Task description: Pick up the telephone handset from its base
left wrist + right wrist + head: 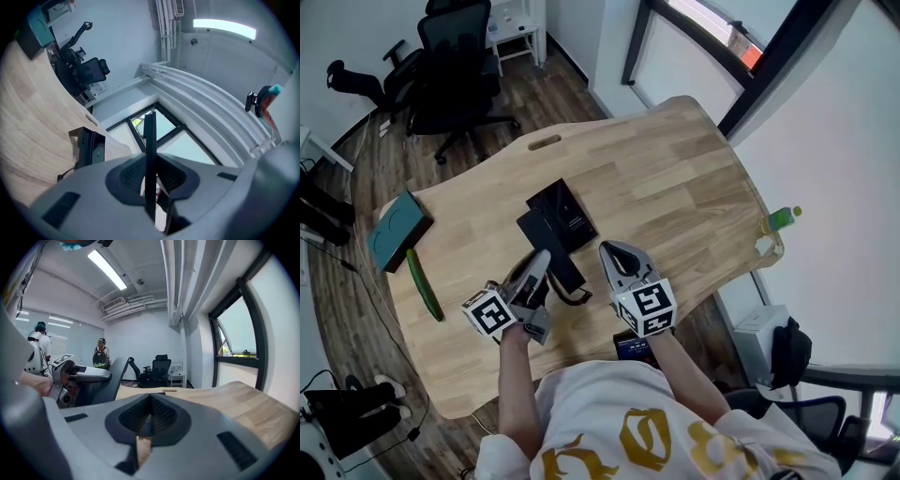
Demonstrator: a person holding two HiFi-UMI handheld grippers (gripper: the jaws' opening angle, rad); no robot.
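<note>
- Handset [563,269] first: which tongs have it?
- The left gripper [539,262] does. Its jaws are clamped narrow across the handset's thin edge. It looks clear of the base [567,208], which sits on the table [675,178] at about one o'clock from those jaws. The cord [575,298] loops out at five o'clock. The right gripper [617,253] carries nothing, its jaws together, just beside at three o'clock.
- So which step is this?
- I'd judge the grasp made and the lift in hand. The next move calls for a steady hold, and enough slack in the cord that the base isn't dragged.
- Any writing?
- Gold print on the shirt [637,441] is cropped and unreadable. The cubes [490,314] show only square marker patterns. No brand is legible on the phone. The bottle [782,218] at the table's far edge, two o'clock, has a label too small to read.
</note>
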